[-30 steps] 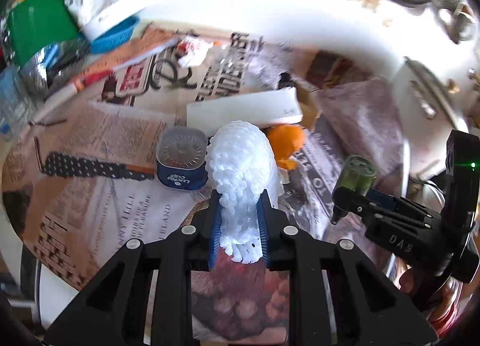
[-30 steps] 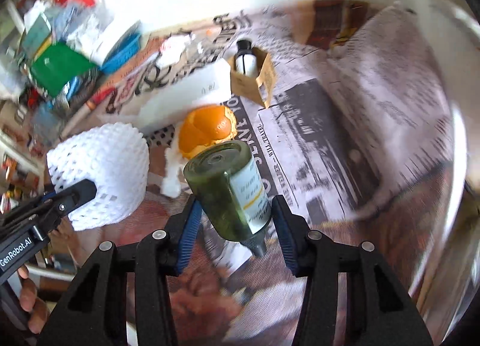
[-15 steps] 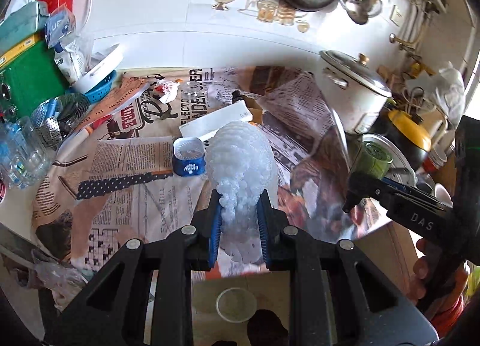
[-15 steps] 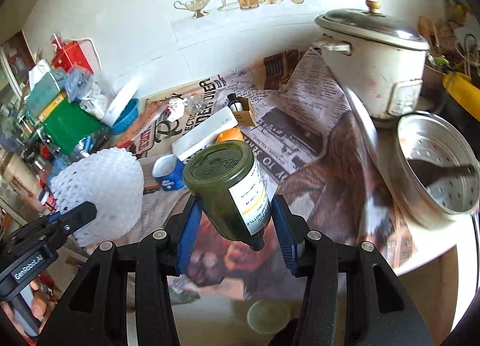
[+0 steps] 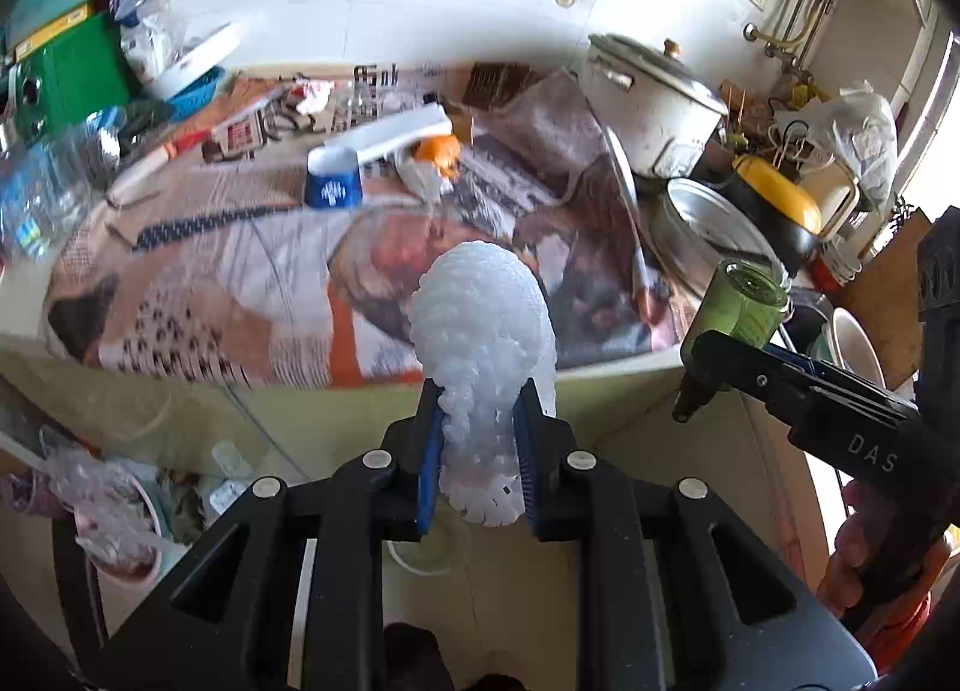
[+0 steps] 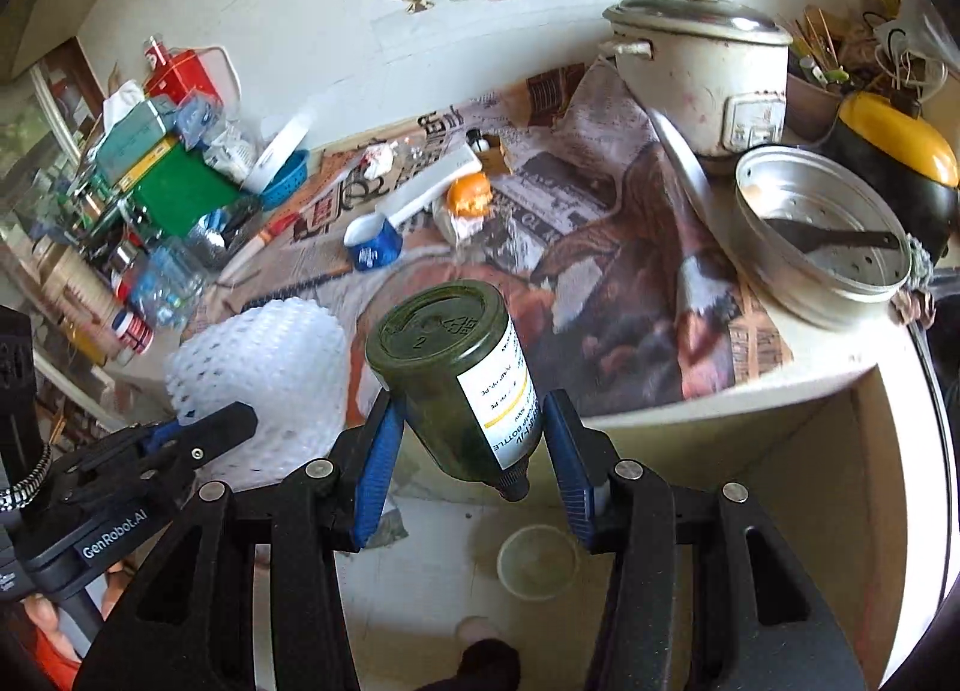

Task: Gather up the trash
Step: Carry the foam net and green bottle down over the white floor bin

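Left gripper [image 5: 477,469] jaws pinch the white foam fruit net [image 5: 483,343], held in the air off the near counter edge. Right gripper [image 6: 471,466] jaws clamp the dark green bottle [image 6: 450,379], base pointing far, cap near, tilted, to the right of the net. Below both, a round container [image 6: 537,562] sits on the floor. Farther out on the newspaper-covered counter [image 6: 630,295]: blue cup [image 6: 373,247], orange peel [image 6: 470,193], white box [image 6: 429,181]; rice cooker [image 6: 702,73] at far right

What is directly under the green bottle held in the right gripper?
Below the green bottle, past the counter edge, lies floor with a round pale container. The right gripper and the bottle itself cover the floor just beneath them.
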`<move>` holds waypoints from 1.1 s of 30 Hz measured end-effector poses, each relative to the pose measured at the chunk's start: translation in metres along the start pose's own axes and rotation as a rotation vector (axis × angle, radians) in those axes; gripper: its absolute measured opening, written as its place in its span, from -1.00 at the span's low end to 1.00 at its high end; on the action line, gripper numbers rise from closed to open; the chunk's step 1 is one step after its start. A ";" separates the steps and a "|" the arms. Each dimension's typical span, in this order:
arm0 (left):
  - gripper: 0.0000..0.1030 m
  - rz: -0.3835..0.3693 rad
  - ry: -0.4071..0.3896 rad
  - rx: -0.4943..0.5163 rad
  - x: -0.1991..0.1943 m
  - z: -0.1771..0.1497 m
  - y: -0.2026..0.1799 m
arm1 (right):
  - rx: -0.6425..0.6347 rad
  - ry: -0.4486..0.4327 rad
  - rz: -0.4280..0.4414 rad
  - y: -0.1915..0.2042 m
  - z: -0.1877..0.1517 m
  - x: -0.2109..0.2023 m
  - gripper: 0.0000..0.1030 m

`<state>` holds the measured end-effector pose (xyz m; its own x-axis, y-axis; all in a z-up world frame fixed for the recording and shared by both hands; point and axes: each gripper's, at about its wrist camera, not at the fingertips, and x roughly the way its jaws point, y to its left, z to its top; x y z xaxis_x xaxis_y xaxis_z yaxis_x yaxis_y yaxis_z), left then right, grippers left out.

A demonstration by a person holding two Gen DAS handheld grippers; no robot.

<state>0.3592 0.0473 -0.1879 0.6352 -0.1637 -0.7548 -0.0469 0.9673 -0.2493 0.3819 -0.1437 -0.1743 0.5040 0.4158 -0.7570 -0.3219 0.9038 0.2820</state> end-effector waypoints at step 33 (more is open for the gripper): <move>-0.58 0.135 0.342 -0.195 0.270 -0.269 0.103 | 0.039 0.333 0.035 -0.068 -0.219 0.267 -0.12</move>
<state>0.3184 0.0510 -0.5807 0.3222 -0.1245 -0.9384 -0.2780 0.9352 -0.2195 0.3629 -0.1169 -0.5245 0.2019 0.3967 -0.8955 -0.3003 0.8953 0.3290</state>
